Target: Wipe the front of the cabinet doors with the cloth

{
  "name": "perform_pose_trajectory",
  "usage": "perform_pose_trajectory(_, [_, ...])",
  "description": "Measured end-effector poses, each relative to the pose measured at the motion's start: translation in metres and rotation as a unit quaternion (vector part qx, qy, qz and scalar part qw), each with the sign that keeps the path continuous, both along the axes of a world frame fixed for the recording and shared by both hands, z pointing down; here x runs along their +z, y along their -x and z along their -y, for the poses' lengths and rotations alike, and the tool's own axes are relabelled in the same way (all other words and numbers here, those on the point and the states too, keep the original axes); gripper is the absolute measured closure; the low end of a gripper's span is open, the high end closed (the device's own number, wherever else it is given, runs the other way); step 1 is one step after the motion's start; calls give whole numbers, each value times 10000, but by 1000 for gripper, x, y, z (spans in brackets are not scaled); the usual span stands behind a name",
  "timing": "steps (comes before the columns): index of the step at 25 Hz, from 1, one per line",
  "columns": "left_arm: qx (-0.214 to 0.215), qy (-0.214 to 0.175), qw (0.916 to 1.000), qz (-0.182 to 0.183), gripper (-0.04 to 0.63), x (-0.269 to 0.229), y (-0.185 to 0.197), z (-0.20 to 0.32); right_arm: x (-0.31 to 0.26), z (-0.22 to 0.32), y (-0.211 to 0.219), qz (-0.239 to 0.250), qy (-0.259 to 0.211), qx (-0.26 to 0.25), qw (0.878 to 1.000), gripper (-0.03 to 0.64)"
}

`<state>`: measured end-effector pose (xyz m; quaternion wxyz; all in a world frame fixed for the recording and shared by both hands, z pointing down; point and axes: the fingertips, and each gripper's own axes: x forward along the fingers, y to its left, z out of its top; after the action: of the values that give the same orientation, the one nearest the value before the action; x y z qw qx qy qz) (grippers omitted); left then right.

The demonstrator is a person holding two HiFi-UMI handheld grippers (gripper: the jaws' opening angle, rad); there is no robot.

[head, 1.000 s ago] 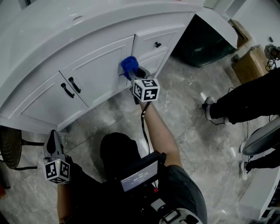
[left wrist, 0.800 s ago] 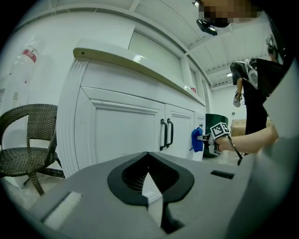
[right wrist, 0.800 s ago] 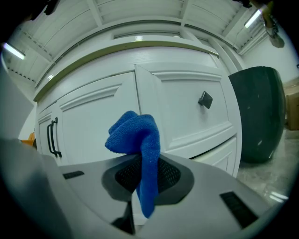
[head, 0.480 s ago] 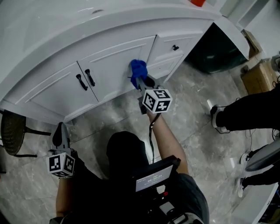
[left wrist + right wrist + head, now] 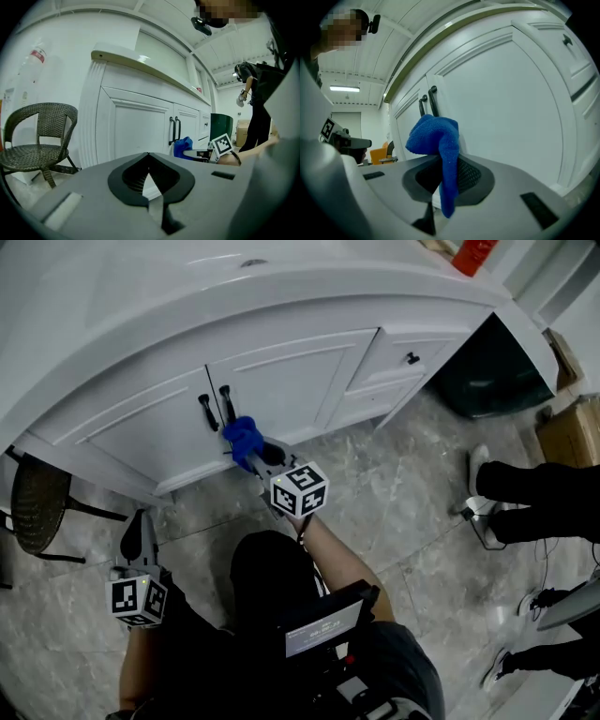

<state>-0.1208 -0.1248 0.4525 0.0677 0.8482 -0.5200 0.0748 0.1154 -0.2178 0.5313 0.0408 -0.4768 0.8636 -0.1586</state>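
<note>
Blue cloth (image 5: 436, 140) is pinched in the closed right gripper (image 5: 443, 176) and pressed on the right door (image 5: 291, 381), at its left edge just below the handles (image 5: 214, 407). The left gripper (image 5: 149, 174) hangs well apart from the cabinet, its jaws together on nothing. Print on the chest screen (image 5: 322, 625) is too small to read; only the right gripper view shows an orange object (image 5: 378, 154), and only the head view a red container (image 5: 473, 253) at the countertop's far right.

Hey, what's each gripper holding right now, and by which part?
The right gripper pinches the blue cloth mid-length: a bunch above its fingers, a tail below. The left gripper holds nothing.
</note>
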Motion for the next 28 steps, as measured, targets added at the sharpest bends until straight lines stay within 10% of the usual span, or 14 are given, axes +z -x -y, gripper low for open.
perform_pose_trajectory(13, [1, -62, 9999, 117, 592, -4, -8, 5, 3, 27, -95, -312, -198, 1066, 9936, 568])
perform_pose_trajectory(28, [237, -74, 9996, 107, 592, -8, -41, 7, 22, 17, -269, -1, 205, 2808, 9596, 568])
